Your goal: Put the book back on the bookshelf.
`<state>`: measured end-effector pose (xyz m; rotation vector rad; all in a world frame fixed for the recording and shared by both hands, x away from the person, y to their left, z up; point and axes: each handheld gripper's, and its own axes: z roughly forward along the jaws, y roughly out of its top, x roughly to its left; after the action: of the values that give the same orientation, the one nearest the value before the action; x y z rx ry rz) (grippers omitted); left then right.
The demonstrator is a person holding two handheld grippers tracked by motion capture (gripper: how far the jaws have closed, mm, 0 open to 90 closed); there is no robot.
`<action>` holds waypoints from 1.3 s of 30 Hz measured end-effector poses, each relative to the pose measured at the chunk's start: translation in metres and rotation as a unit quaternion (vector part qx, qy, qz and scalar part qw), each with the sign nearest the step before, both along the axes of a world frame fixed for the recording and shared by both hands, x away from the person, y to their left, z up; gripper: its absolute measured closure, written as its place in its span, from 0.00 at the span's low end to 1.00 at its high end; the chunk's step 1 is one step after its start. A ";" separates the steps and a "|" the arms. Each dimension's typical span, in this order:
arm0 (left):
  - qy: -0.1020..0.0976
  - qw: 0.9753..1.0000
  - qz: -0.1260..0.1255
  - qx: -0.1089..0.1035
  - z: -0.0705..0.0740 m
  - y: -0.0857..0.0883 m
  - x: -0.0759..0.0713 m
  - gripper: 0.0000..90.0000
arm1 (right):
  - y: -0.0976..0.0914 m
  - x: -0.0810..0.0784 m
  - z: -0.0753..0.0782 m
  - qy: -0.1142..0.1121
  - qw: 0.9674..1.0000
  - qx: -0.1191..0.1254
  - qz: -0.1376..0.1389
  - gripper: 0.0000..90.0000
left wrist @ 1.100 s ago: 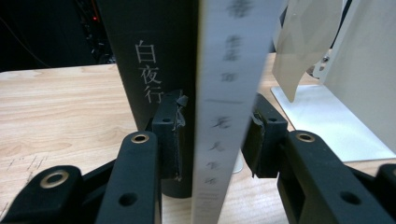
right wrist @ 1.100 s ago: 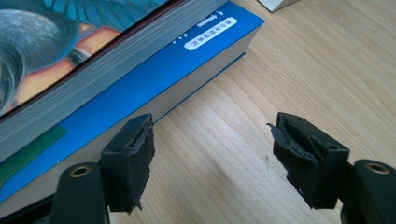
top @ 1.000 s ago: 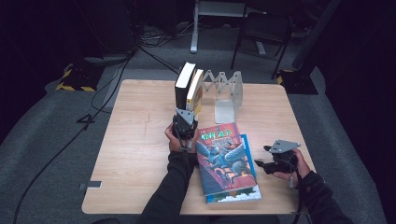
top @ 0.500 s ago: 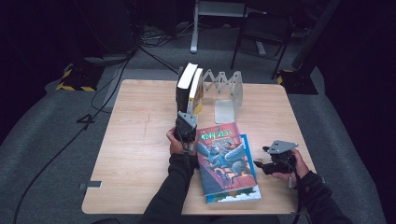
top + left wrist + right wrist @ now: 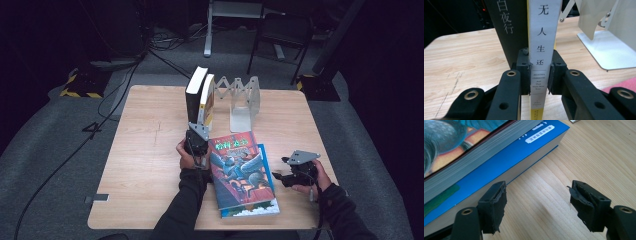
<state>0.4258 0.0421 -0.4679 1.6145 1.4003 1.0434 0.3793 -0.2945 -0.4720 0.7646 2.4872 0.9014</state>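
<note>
A thin white and yellow book [image 5: 541, 30] stands upright next to a black book [image 5: 509, 27] at the back of the table. My left gripper [image 5: 538, 71] is shut on the white book's spine, its pads pressing both covers. In the high view the same left gripper [image 5: 200, 128] sits just before the white and yellow book [image 5: 206, 100] and the black book [image 5: 194, 95]. A picture-cover book [image 5: 237, 167] lies flat on a blue book [image 5: 266, 165]. My right gripper [image 5: 537, 205] stands open over bare wood beside the blue book [image 5: 499, 157], holding nothing; in the high view the right gripper [image 5: 280, 176] points at the stack.
A white folding metal book rack [image 5: 243, 102] stands right of the upright books, its base plate [image 5: 609, 50] close to my left gripper. The wooden table [image 5: 145, 150] has open room on its left half. Cables and chair legs lie on the dark floor behind.
</note>
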 end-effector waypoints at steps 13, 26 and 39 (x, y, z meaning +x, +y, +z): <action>0.017 0.999 -0.033 -0.014 -0.003 -0.005 0.016 0.84 | 0.001 0.000 -0.001 0.002 1.000 0.001 0.005 0.33; 0.032 0.998 -0.030 -0.049 0.004 -0.007 0.039 0.77 | 0.001 0.001 -0.002 0.008 1.000 -0.002 0.005 0.33; -0.027 0.995 -0.079 -0.058 0.030 0.003 0.004 0.83 | 0.001 0.001 -0.002 0.006 1.000 -0.003 0.006 0.33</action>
<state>0.4294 0.0449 -0.4377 1.5738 1.2534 0.8916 0.3799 -0.2937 -0.4736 0.7551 2.5074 0.8952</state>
